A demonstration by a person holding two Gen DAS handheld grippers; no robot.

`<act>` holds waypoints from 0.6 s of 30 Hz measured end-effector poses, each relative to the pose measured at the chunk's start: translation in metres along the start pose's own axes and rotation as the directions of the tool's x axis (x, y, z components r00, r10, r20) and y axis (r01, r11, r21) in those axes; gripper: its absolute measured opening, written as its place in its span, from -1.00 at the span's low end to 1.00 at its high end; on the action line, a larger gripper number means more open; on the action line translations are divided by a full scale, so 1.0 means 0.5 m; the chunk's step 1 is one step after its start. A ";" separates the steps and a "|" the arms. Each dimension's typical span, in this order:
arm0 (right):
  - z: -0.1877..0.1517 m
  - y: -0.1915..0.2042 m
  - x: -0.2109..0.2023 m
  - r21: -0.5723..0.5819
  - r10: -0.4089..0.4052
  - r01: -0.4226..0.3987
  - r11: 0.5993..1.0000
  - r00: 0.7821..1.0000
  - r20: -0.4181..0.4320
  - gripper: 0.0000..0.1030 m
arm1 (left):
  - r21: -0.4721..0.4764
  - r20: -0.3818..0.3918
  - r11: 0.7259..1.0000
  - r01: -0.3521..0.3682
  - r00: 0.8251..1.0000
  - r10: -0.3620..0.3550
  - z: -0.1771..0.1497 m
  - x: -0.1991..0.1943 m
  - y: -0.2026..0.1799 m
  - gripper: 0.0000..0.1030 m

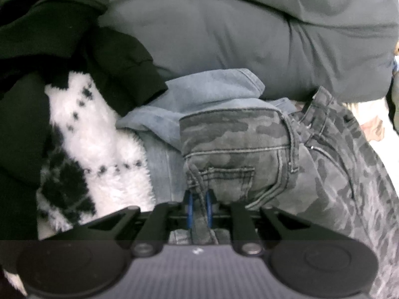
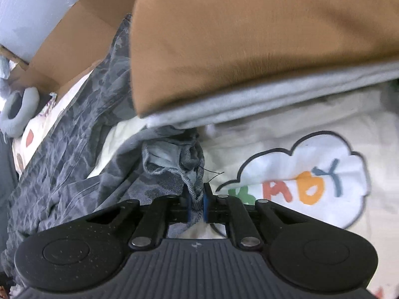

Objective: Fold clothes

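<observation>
Nearest the left wrist camera, the left hand-held gripper (image 1: pixel 198 206) is clamped narrow on the waistband edge of the camouflage jeans (image 1: pixel 249 149), which lie against light denim (image 1: pixel 199 99) and a fluffy black-and-white garment (image 1: pixel 94 144). The right hand-held gripper (image 2: pixel 197 201) pinches a bunched hem of the same camouflage cloth (image 2: pixel 74 129). A brown folded cloth (image 2: pixel 249 37) hides whatever lies beyond.

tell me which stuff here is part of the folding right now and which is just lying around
In hand:
camo jeans
left gripper, shut on their waistband
right gripper, shut on their hem

Lying about:
fuzzy black-and-white garment
light blue jeans
brown folded cloth
cloud-print sheet
</observation>
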State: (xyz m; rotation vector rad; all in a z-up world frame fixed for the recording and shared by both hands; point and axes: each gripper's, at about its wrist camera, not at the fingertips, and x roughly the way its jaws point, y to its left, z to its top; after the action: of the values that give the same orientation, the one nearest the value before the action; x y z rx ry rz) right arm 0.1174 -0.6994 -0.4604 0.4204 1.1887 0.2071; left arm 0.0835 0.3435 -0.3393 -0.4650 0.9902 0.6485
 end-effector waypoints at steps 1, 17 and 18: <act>0.001 0.006 -0.013 -0.004 -0.009 0.009 1.000 1.000 -0.008 -0.88 | -0.003 0.000 1.000 0.008 1.000 -0.008 0.001 -0.005 0.002 -0.81; -0.082 -0.002 -0.218 -0.020 -0.115 0.113 0.993 0.985 -0.125 -0.88 | -0.012 0.024 0.984 0.176 0.984 -0.176 0.038 -0.114 0.039 -0.87; -0.092 -0.005 -0.225 -0.023 -0.124 0.121 0.992 0.982 -0.140 -0.88 | -0.016 0.025 0.984 0.179 0.984 -0.179 0.037 -0.116 0.042 -0.88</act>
State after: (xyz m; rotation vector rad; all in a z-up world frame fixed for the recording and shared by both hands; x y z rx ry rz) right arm 0.0333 -0.7340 -0.3797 0.3225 1.3470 0.1406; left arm 0.0579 0.3539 -0.2810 -0.5544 0.9093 0.4999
